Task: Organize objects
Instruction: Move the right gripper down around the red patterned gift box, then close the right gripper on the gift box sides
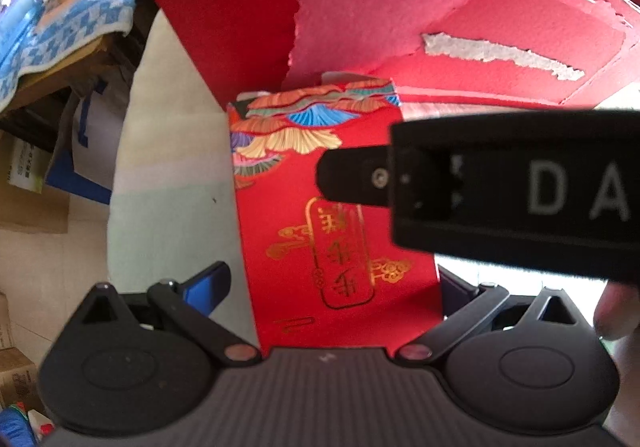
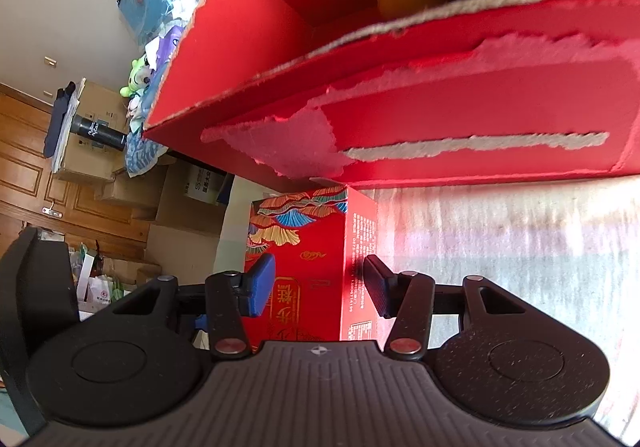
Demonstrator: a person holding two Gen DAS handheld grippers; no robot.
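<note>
The left hand-held gripper (image 1: pixel 332 287) stands spread wide around a small red cardboard box with gold lettering (image 1: pixel 320 215); the black right hand-held gripper (image 1: pixel 352 179) lies across it, below a torn red carton (image 1: pixel 400 7).

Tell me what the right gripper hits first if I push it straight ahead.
The small red gift box, already between the open jaws of the right gripper. Beyond it stands the big torn red carton.

Small red box (image 1: pixel 336 215) partly hidden by right gripper (image 1: pixel 352 179); lower end cut off.
</note>
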